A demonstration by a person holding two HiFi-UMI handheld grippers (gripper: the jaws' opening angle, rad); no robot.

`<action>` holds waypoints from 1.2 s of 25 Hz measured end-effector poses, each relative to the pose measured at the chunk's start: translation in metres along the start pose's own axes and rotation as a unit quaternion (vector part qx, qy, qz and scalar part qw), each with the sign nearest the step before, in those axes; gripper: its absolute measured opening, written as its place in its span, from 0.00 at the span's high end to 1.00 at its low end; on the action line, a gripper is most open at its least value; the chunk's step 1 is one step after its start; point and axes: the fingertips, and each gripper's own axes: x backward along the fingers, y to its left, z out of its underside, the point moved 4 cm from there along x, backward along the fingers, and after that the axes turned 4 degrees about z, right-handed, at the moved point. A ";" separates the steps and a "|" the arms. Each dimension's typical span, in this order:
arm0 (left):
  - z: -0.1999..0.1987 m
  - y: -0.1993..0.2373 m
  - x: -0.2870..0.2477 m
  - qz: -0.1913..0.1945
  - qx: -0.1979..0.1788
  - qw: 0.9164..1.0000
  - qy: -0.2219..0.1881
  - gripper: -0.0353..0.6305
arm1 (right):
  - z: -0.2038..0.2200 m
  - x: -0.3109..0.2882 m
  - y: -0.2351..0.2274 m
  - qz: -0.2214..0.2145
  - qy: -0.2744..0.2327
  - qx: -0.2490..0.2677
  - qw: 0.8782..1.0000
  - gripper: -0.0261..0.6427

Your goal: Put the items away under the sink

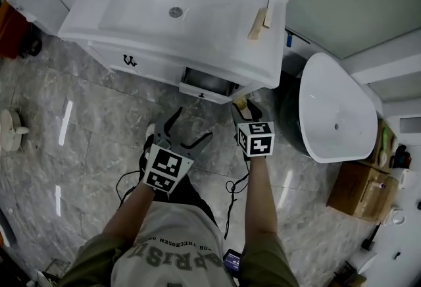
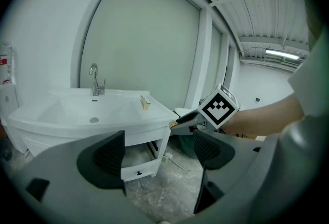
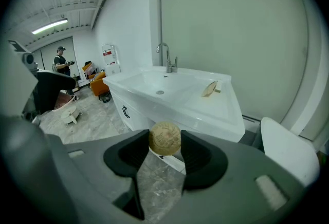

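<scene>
A white sink cabinet (image 1: pixel 164 49) stands ahead of me, its lower drawer (image 1: pixel 205 85) pulled partly open. My right gripper (image 1: pixel 245 108) is shut on a round tan item (image 3: pixel 165 138), held just in front of that drawer. The item's tan tip (image 2: pixel 174 124) also shows in the left gripper view. My left gripper (image 1: pixel 191 126) hangs open and holds nothing, lower left of the drawer (image 2: pixel 139 169). A wooden brush (image 1: pixel 258 22) lies on the right of the sink top (image 3: pixel 209 89).
A white oval tub (image 1: pixel 339 108) stands to the right of the cabinet, with a cardboard box (image 1: pixel 358 190) beyond it. A small white object (image 1: pixel 13 129) sits on the marble floor at left. A person (image 3: pixel 61 63) stands far off. A cable (image 1: pixel 230 203) trails by my feet.
</scene>
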 end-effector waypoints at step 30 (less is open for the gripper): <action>0.086 0.112 -0.063 0.007 0.028 1.000 -0.001 0.35 | 0.070 -0.185 0.032 0.027 0.004 -0.007 1.000 0.67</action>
